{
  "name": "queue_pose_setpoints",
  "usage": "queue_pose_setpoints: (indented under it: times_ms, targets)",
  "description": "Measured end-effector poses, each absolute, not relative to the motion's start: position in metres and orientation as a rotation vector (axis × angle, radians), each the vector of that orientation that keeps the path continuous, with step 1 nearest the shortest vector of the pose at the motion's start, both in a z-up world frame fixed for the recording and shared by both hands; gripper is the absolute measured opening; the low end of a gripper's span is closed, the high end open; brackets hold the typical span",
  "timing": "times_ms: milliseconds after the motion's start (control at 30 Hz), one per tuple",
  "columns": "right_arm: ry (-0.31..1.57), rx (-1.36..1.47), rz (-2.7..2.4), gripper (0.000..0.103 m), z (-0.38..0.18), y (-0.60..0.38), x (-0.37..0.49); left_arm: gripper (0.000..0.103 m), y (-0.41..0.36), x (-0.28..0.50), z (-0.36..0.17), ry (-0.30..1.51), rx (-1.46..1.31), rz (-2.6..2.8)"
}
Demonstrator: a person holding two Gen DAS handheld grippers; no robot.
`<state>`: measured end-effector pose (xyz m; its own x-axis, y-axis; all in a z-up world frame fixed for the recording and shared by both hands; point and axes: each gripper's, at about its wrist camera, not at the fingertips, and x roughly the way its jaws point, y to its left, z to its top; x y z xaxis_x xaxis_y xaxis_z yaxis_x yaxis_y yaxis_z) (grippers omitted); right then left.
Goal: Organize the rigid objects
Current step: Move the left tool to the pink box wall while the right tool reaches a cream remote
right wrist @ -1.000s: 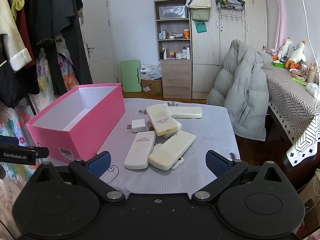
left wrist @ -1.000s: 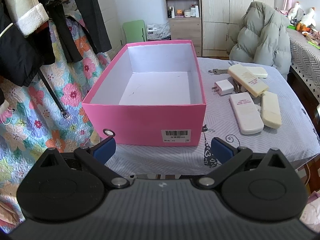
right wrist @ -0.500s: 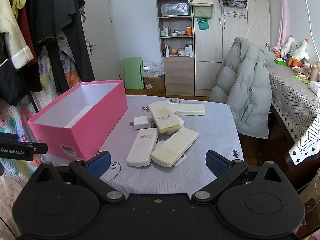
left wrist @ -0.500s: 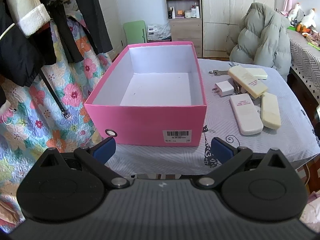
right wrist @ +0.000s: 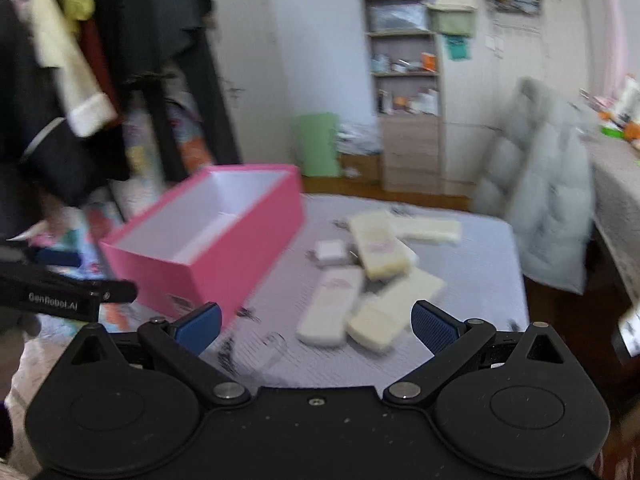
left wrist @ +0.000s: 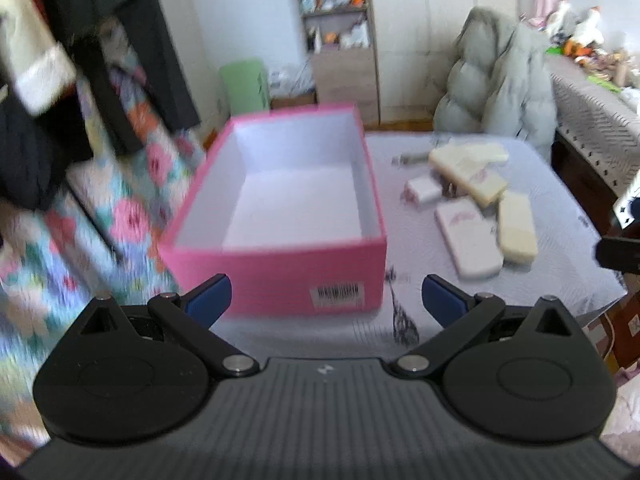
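An empty pink box [left wrist: 280,272] with a white inside stands on the grey table [left wrist: 560,200]; it also shows in the right wrist view [right wrist: 240,248]. To its right lies a pile of cream and white remote-like blocks [left wrist: 468,232] [right wrist: 332,312] and a small white charger [left wrist: 420,192] [right wrist: 330,250]. My left gripper [left wrist: 325,300] is open and empty, just before the box's near wall. My right gripper [right wrist: 316,322] is open and empty, near the closest blocks. Both views are blurred.
A grey puffer jacket [left wrist: 496,80] hangs on a chair behind the table. Clothes [right wrist: 80,80] and a flowered quilt [left wrist: 120,220] hang at the left. A shelf [right wrist: 404,80] and wardrobe stand at the back. A second table [right wrist: 616,184] is at the right.
Both grippers have moved: the views swung and blurred. The right gripper came forward towards the pile of blocks. The box and blocks lie as before.
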<state>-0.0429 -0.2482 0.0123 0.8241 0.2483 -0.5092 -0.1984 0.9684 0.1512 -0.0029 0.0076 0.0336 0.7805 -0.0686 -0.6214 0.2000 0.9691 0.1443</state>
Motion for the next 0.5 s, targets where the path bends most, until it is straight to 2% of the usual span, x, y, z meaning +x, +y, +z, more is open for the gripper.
queue_pose_setpoints:
  times_ms: [133,267,400,500]
  targets:
    - [0.464,0.134,0.318,0.102,0.024,-0.254,-0.033,0.103,0.012,-0.004,0.058,0.565,0.262,-0.163]
    - [0.432,0.065,0.331,0.102,0.029,-0.257,-0.014,0.103,0.020,0.008,0.078,0.562,0.309,-0.202]
    - [0.527,0.067,0.311,0.101,0.024,-0.268,0.013,0.103,0.032,0.025,0.088,0.586,0.359,-0.223]
    - [0.623,0.135,0.320,0.099,0.010,-0.283,0.034,0.102,0.047,0.049,0.094,0.671,0.339,-0.284]
